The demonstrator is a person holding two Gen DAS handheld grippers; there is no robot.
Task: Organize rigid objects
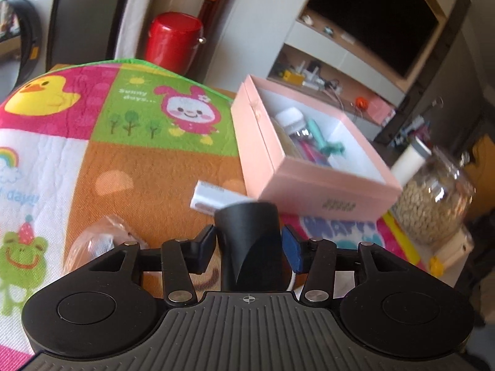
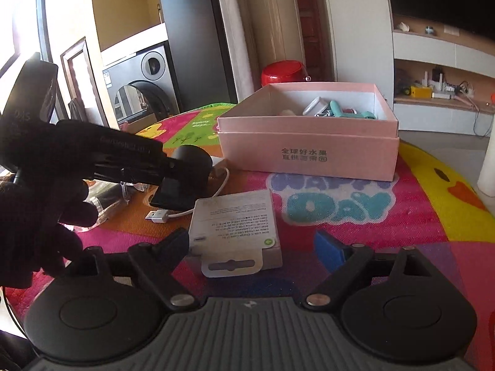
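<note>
The left gripper (image 1: 249,247) is clamping a black cylindrical object (image 1: 250,244) at the lower centre of its view, above a colourful cartoon mat (image 1: 123,154). The right gripper (image 2: 252,244) is hanging with its fingers apart around a white cable package (image 2: 236,228). An open pink box (image 2: 309,148) is sitting at centre right, holding small items.

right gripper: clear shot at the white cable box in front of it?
Probably yes. The right gripper is open with the white cable box lying flat between its fingers; nothing lies over the box.
</note>
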